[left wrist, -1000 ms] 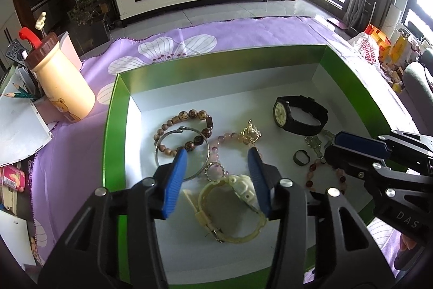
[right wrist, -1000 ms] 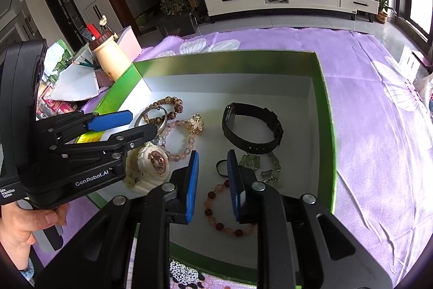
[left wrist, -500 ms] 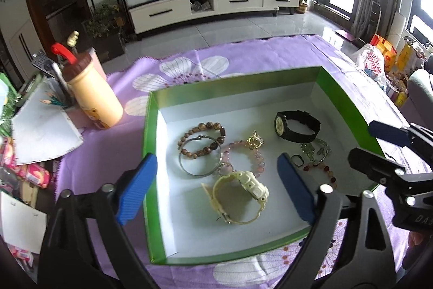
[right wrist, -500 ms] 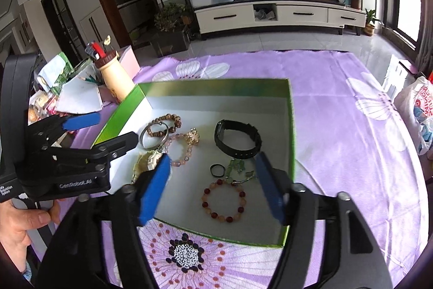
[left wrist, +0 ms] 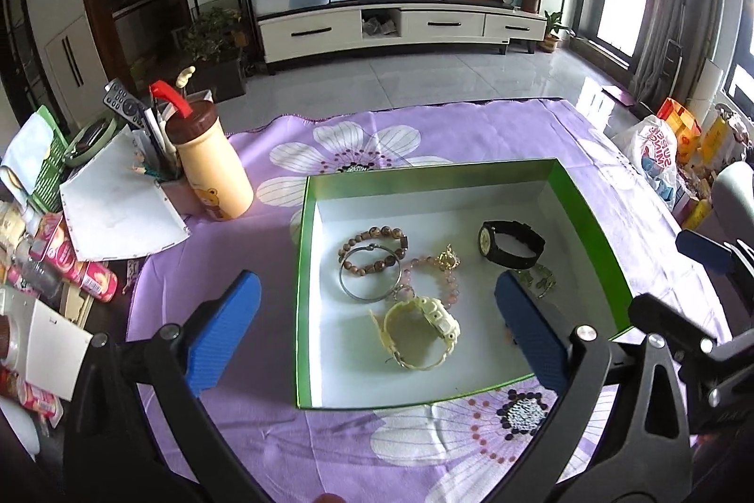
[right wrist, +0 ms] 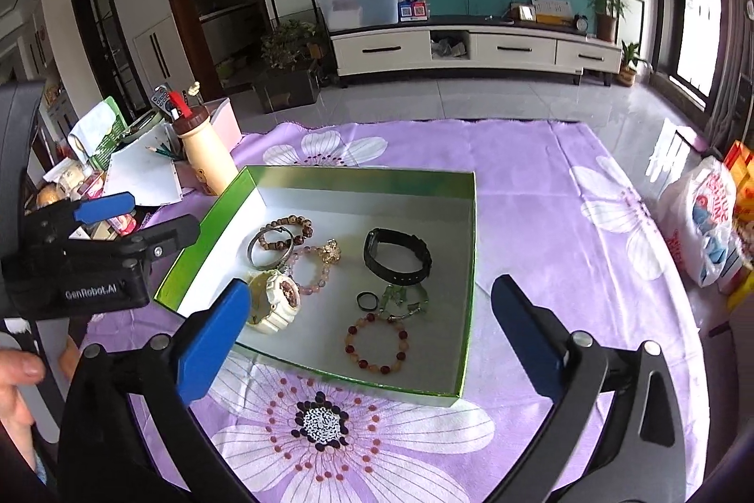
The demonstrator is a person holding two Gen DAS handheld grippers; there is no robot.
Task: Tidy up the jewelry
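A green box (left wrist: 594,229) (right wrist: 330,175) with a white floor sits on the purple flowered cloth. In it lie a cream watch (left wrist: 422,331) (right wrist: 275,300), a black watch (left wrist: 511,243) (right wrist: 398,255), a brown bead bracelet (left wrist: 372,251) (right wrist: 285,232), a silver bangle (left wrist: 370,274), a pink bead bracelet with a gold charm (left wrist: 443,267) (right wrist: 320,262), a red bead bracelet (right wrist: 377,342), a black ring (right wrist: 366,301) and a chain (right wrist: 400,300). My left gripper (left wrist: 377,338) is wide open and empty, held back above the box's near edge. My right gripper (right wrist: 372,338) is wide open and empty, likewise raised.
A cream bottle with a brown lid (left wrist: 209,168) (right wrist: 202,154), a pen holder and papers (left wrist: 118,206) crowd the table's left side. A white plastic bag (right wrist: 707,220) lies beyond the right edge. Purple cloth (right wrist: 542,192) covers the table around the box.
Both grippers have pulled back and up from the box and opened wide. The cream watch lies in the box where the left gripper was.
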